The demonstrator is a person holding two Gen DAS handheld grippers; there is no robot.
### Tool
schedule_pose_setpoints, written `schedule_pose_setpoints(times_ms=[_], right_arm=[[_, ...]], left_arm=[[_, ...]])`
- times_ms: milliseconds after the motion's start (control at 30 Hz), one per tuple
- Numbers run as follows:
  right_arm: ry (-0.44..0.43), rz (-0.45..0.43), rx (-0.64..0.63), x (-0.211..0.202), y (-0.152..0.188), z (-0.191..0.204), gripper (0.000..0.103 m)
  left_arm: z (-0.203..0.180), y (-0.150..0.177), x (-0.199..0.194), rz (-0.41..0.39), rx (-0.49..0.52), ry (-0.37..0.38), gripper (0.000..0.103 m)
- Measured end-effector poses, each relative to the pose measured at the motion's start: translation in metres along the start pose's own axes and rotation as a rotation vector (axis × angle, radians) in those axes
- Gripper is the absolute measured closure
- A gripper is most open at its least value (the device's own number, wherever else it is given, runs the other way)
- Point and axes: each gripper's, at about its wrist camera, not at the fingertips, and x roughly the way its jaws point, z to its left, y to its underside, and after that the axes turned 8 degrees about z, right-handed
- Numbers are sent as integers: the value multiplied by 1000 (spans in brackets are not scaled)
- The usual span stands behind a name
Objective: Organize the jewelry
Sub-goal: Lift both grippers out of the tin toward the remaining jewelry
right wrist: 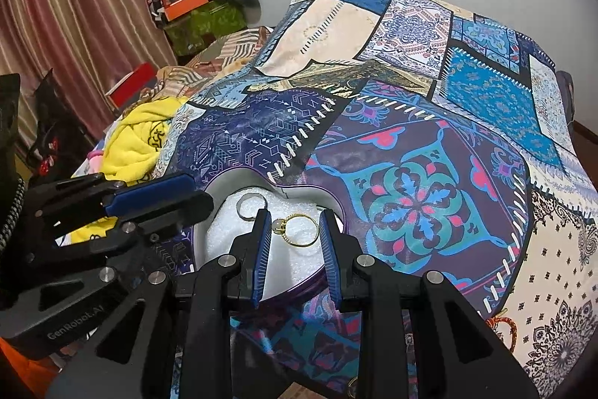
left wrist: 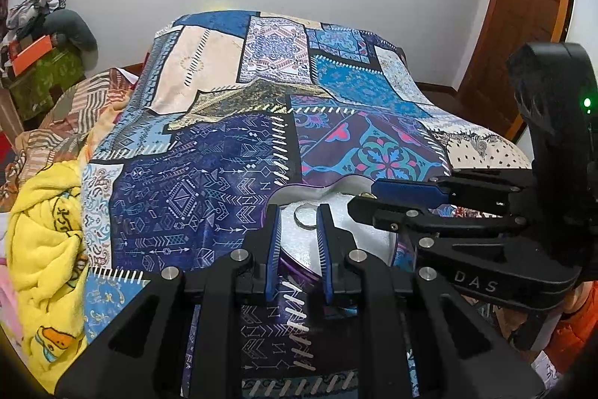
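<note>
A heart-shaped purple box (right wrist: pixel 299 281) with white foam lining sits on the patchwork cloth (right wrist: pixel 411 144). In the right wrist view a silver ring (right wrist: pixel 251 207) lies at the back of the foam and a gold ring (right wrist: pixel 299 230) with a pale stone lies just ahead of my right gripper (right wrist: pixel 295 217), between its open fingers. In the left wrist view the silver ring (left wrist: pixel 304 215) shows between the fingers of my open left gripper (left wrist: pixel 299 212), over the box (left wrist: pixel 370 242). The right gripper (left wrist: pixel 362 197) reaches in from the right there; the left gripper (right wrist: pixel 194 191) shows at left in the right view.
A yellow towel (left wrist: pixel 45 249) lies bunched at the left of the cloth. Boxes and clothes (right wrist: pixel 190 6) pile by the curtain at back left. A wooden door (left wrist: pixel 523 25) stands at the right.
</note>
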Motion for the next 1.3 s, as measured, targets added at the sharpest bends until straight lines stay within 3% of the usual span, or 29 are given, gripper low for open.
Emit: schedule_pose_setpoints(times_ms=[300, 833, 1067, 1300], right_arm=[[16, -22, 10, -22, 2, 2, 78], [111, -178, 62, -116, 28, -10, 78], [170, -202, 107, -141, 50, -29, 73], [216, -156, 173, -144, 75, -57, 72]], left_arm=[[-3, -3, -25, -33, -4, -15, 85], [-57, -1, -85, -105, 66, -8, 85], [-86, 6, -91, -86, 94, 3, 81], [-109, 17, -72, -16, 117, 21, 79]])
